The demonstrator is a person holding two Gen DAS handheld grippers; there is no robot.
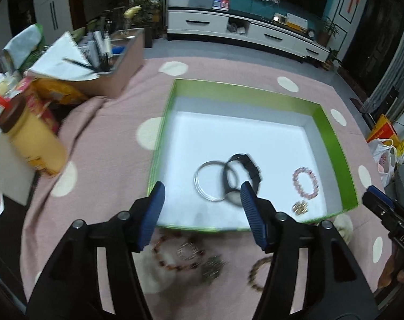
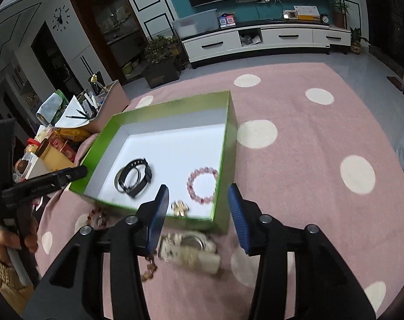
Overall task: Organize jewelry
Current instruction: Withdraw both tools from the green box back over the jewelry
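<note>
A green box [image 1: 332, 133] with a white floor sits on the pink dotted cloth; it also shows in the right wrist view [image 2: 223, 144]. In it lie silver bangles [image 1: 202, 184], a black watch [image 1: 251, 170], a pink bead bracelet [image 1: 306, 184] and a gold piece [image 1: 299, 208]. My left gripper [image 1: 202, 200] is open and empty above the box's near edge. Before the box lie a red bead string [image 1: 172, 261], a sparkly ring bracelet [image 1: 187, 250], a dark ornament [image 1: 212, 268] and a brown bead bracelet [image 1: 255, 272]. My right gripper [image 2: 198, 202] is open and empty above a pale blurred jewelry heap [image 2: 191, 250].
A tan organizer box with pens [image 1: 116, 61], a yellow jar with a brown lid [image 1: 34, 136] and snack packets stand at the left. A white TV cabinet [image 1: 244, 30] is beyond the cloth. Bags [image 1: 386, 152] lie at the right.
</note>
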